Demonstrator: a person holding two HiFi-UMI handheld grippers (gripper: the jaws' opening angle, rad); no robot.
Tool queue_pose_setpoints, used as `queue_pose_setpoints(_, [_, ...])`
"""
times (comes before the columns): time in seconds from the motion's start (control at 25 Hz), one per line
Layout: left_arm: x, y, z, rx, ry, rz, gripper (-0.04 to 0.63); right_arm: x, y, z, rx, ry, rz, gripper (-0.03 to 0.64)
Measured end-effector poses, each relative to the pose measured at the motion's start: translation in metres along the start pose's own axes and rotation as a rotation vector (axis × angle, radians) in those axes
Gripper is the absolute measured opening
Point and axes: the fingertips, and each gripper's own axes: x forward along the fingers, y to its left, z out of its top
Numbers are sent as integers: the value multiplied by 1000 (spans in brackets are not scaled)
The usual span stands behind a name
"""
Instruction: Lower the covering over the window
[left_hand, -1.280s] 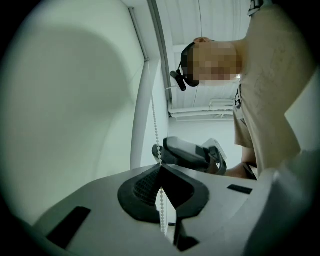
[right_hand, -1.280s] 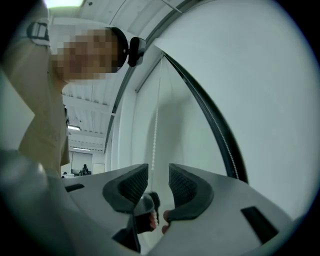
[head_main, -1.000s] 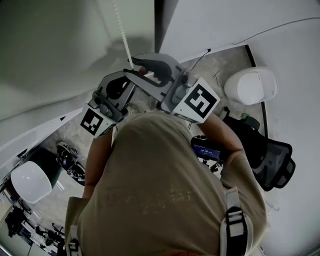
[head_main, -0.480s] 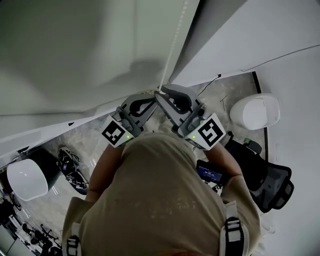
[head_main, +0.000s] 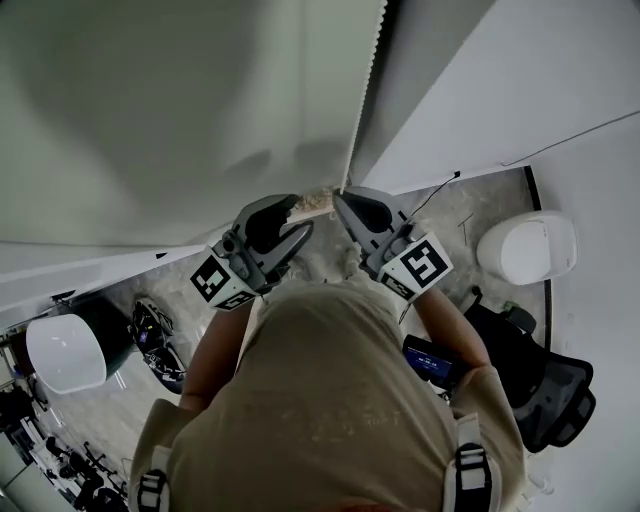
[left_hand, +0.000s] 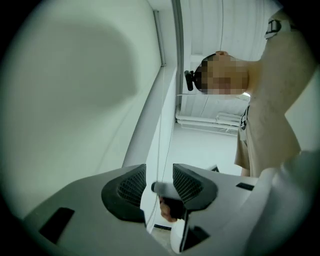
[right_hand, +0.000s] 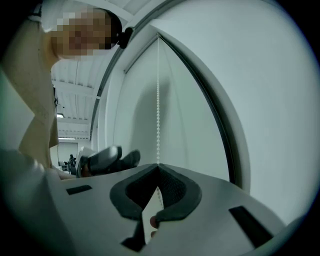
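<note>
The blind is seen filling the upper left of the head view, with its chain hanging along its right edge. At centre frame the chain is pinched between the closed jaws of the right gripper. Just to the left, the left gripper is pictured with jaws opening, the chain passing unpressed between the pads. A black chair is visible at lower right.

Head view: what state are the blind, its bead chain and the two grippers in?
Blind: lowered wherever visible; bottom edge unseen.
Bead chain: hanging straight, gripped low down.
Right gripper: fingers shut on bead chain.
Left gripper: fingers opening, pressing on nothing.
</note>
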Motion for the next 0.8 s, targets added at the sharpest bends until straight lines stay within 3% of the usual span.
queue_pose_setpoints(0.08, [22,-4,19,62,16,-27,161,1,6,-8,23,11,28,11])
queue_pose_setpoints(0.2, [61,-15,21,163,110,-38,160,-2,18,-8,20,16,76,10])
queue_pose_setpoints(0.28, [70,-15,16,193,167,-9,22,-4,21,-7,29,11,82,9])
queue_pose_setpoints(0.44, [59,-1,20,223,152,44,15,-3,18,-5,-23,-19,86,12])
queue_pose_setpoints(0.48, [56,1,20,226,146,52,15,-7,16,1,-25,-63,89,32])
queue_pose_setpoints(0.52, [53,2,17,226,147,53,15,-14,10,12,0,-128,83,111])
queue_pose_setpoints(0.56, [52,2,11,227,158,50,15,-23,2,26,36,-194,66,146])
queue_pose_setpoints(0.64, [49,3,-15,226,215,41,15,-31,-6,50,73,-257,44,144])
queue_pose_setpoints(0.72, [44,0,-42,185,258,31,15,-20,3,59,42,-217,72,142])
queue_pose_setpoints(0.8, [38,-6,-54,133,255,26,15,-4,16,61,-8,-161,95,89])
